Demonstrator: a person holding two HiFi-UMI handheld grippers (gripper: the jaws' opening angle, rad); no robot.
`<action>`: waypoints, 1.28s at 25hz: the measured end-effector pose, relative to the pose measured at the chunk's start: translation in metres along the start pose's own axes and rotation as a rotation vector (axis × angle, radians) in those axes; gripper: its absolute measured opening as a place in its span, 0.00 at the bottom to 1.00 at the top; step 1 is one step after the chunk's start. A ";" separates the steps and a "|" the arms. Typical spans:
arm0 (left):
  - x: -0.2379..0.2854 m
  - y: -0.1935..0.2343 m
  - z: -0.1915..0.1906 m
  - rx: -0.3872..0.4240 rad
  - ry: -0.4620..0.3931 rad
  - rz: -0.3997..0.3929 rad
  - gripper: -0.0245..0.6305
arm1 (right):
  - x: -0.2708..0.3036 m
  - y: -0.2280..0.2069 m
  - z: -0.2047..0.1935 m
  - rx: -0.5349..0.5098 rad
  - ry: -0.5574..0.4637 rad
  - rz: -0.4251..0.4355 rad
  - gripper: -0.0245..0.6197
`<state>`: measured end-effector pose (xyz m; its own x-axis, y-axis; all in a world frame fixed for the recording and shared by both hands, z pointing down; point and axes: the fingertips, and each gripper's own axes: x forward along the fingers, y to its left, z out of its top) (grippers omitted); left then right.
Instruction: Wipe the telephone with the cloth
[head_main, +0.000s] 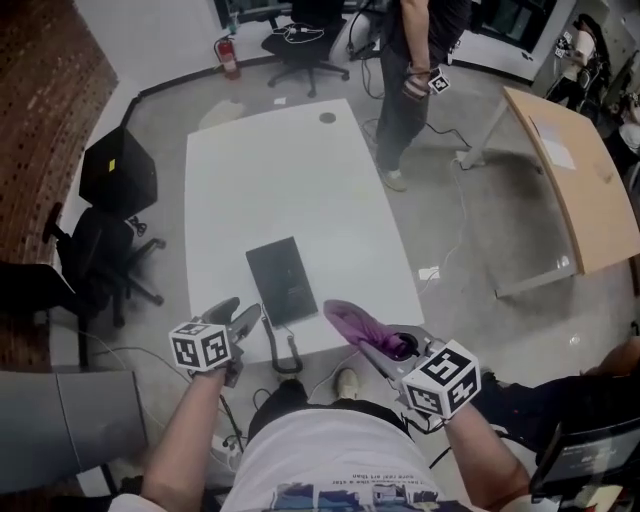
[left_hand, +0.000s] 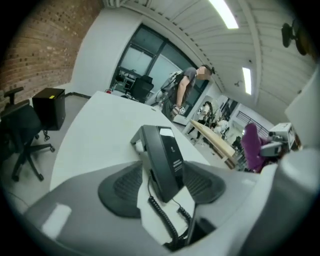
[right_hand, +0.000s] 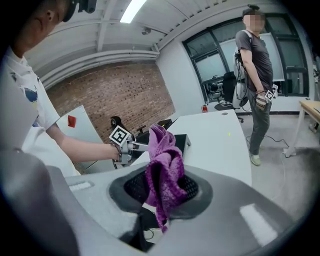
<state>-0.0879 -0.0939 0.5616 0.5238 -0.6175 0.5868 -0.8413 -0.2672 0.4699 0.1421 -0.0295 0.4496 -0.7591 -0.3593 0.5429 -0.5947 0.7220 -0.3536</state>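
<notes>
Purple cloth: nubby, fuzzy pile, matt. Black telephone: smooth plastic with a faint sheen; my pads are dark, ribbed and rubbery-looking. White table is smooth and matt; desk looks like pale wood, wall rough brick.

The left gripper has its jaws wide apart, with the black telephone on the white table seen between them, its coiled cord trailing toward six o'clock and a purple cloth at three o'clock.

Black telephone lies flat by the white tabletop's near edge, coiled cord hanging over it. Bunched purple cloth, pinched in the right gripper, hangs just beside it.
</notes>
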 end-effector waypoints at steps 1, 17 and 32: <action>-0.011 -0.007 -0.003 0.011 -0.017 0.015 0.44 | -0.001 -0.001 -0.003 -0.011 0.003 0.011 0.17; -0.117 -0.165 -0.063 0.060 -0.133 -0.178 0.36 | -0.009 0.028 -0.030 -0.137 0.028 0.067 0.17; -0.199 -0.195 -0.130 0.051 -0.192 -0.329 0.31 | -0.027 0.138 -0.079 -0.182 0.055 0.010 0.17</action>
<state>-0.0104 0.1772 0.4387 0.7363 -0.6190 0.2734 -0.6407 -0.5077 0.5760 0.1015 0.1269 0.4468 -0.7460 -0.3222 0.5829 -0.5255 0.8224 -0.2179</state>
